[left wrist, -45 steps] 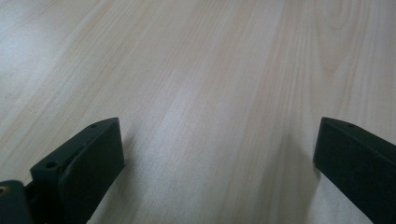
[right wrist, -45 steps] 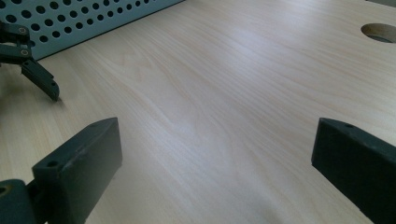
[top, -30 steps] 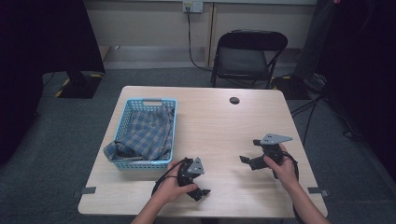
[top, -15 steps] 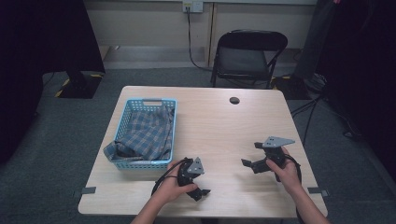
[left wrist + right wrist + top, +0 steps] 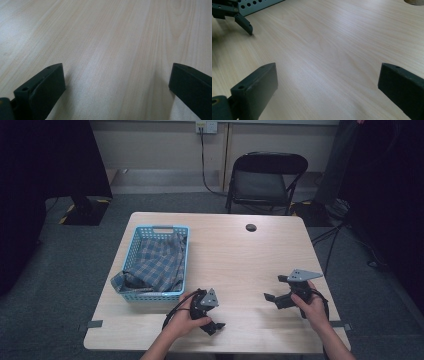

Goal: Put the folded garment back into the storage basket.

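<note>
My left gripper (image 5: 212, 312) lies low on the wooden table (image 5: 235, 255) near its front edge, held by a hand. In the left gripper view my left gripper (image 5: 117, 75) has its jaws wide apart with bare wood between them. My right gripper (image 5: 274, 289) is held just above the table at the front right and points left. The right gripper view shows my right gripper (image 5: 328, 75) open too, nothing between its jaws. The left gripper's fingers (image 5: 243, 23) touch the wood at the top left of that view.
A blue plastic basket (image 5: 131, 251) with a checked cloth (image 5: 160, 262) stands on the table's left side; its pale wall (image 5: 257, 5) is in the right gripper view. A small black round cap (image 5: 251, 227) lies at the back. A folding chair (image 5: 265, 180) stands behind.
My right gripper has drifted slightly toward the table's near edge. The left gripper, basket and cloth have not moved.
</note>
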Demonstrator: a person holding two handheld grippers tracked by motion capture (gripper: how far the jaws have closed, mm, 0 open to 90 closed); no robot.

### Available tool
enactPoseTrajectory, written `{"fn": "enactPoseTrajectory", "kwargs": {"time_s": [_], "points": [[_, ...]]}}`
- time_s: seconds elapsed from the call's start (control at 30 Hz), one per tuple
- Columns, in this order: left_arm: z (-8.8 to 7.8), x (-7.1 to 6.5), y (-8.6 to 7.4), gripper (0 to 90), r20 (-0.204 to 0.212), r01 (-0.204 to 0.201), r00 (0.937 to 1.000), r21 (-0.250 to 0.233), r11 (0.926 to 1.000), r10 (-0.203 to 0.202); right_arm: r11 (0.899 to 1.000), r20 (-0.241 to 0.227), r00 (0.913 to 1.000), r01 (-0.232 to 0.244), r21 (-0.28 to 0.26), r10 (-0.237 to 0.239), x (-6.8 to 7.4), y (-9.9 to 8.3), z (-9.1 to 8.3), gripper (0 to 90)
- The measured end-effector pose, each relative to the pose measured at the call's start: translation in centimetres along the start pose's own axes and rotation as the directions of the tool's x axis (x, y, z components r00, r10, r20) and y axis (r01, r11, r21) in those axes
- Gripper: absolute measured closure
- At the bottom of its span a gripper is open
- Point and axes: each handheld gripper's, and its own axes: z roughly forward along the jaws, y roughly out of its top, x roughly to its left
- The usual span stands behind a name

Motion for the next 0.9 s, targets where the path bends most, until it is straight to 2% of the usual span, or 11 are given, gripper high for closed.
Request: {"fn": "enactPoseTrajectory", "kwargs": {"time_s": [0.5,0.9], "points": [[0.0,0.0,0.0,0.0,0.0,-0.002,1.0,0.002,1.0,0.002,1.0,0.009,1.0,0.001,0.01,-0.001,-0.1,-1.0,-0.9,1.9],[0.0,0.0,0.0,0.0,0.001,-0.001,1.0,0.0,1.0,0.001,0.999,0.017,0.9996,0.023,0.041,-0.024,0.0,-2.0,-1.6,1.8]]}}
